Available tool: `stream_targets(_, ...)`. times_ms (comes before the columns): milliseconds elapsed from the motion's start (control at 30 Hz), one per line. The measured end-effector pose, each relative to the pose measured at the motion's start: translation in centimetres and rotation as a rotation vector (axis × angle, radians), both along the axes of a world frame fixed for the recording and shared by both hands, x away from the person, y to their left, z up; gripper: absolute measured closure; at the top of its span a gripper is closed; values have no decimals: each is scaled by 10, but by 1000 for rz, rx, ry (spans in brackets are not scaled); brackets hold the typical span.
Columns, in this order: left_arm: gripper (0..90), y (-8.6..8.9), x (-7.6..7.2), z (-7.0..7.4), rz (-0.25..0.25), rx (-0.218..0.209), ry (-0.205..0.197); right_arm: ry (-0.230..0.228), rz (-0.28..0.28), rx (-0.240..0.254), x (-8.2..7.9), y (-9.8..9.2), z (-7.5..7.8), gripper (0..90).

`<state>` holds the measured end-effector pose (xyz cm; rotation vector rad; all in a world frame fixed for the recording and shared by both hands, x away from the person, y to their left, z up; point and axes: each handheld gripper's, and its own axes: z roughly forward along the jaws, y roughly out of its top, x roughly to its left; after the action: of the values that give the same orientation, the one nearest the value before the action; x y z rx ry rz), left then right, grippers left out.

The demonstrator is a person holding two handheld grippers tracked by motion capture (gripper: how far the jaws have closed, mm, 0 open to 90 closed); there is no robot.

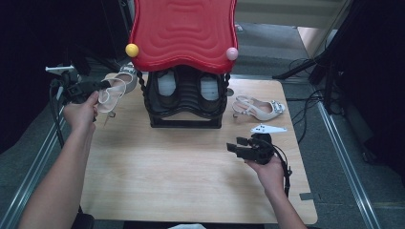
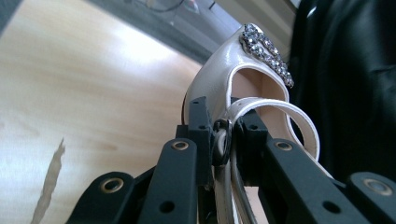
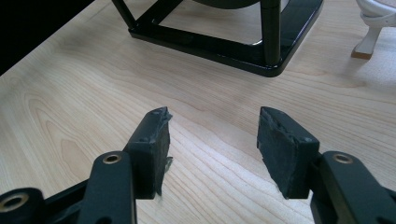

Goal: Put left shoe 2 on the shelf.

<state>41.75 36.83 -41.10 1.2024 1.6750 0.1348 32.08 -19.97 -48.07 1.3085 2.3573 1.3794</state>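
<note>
A wooden table (image 1: 191,162) is seen from above, with a black shoe rack (image 1: 186,102) standing at its far side under a red wavy lid (image 1: 184,31). Two dark shoes are kept inside the rack.

A cream high-heeled sandal (image 1: 113,90) is held up in the air at the left of the rack, off the table. It is gripped by the left gripper (image 1: 98,87), whose jaws are closed tight on the thin back strap (image 2: 224,154). A sparkly buckle (image 2: 267,52) is seen on the toe part.

The matching sandal (image 1: 260,109) is left lying on the table at the right of the rack.

The right gripper (image 3: 212,135) is held low over the table with its jaws wide apart and nothing between them.

The sandal is probably light. Its sole and heel look stiff, but the strap is soft and thin, so the shoe may swing or slip. A firmer hold could likely be had at the heel or the side of the sole. The buckle stones look easy to scratch.
</note>
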Motion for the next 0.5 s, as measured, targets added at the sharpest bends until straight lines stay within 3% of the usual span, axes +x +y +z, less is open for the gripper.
stream_targets(500,803,-7,10,83,-15,38,-81,3,0,4,-1,-1,1,449)
